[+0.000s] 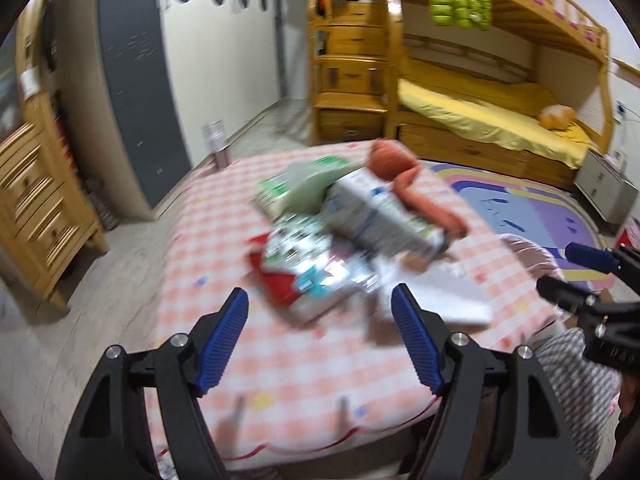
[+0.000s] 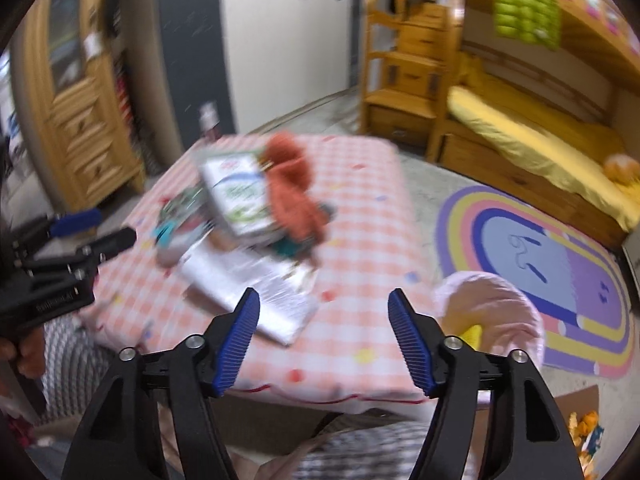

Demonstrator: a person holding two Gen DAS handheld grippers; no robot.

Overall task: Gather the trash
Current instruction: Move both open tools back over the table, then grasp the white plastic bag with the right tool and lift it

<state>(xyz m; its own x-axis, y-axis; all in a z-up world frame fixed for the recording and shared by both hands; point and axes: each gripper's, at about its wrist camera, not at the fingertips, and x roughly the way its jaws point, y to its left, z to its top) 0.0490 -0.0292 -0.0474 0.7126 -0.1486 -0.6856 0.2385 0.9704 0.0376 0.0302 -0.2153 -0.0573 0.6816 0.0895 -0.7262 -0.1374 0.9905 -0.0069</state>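
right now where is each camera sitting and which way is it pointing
Left wrist: on the left gripper, tilted down across the checked table at the trash pile; its own open fingers show, with the right gripper at the right edge.
Right wrist: on the right gripper, tilted down at the same table from further right; its own open fingers show, with the left gripper and a hand at the left edge.
Shared: the pile, the orange cloth, rainbow rug, bunk bed.
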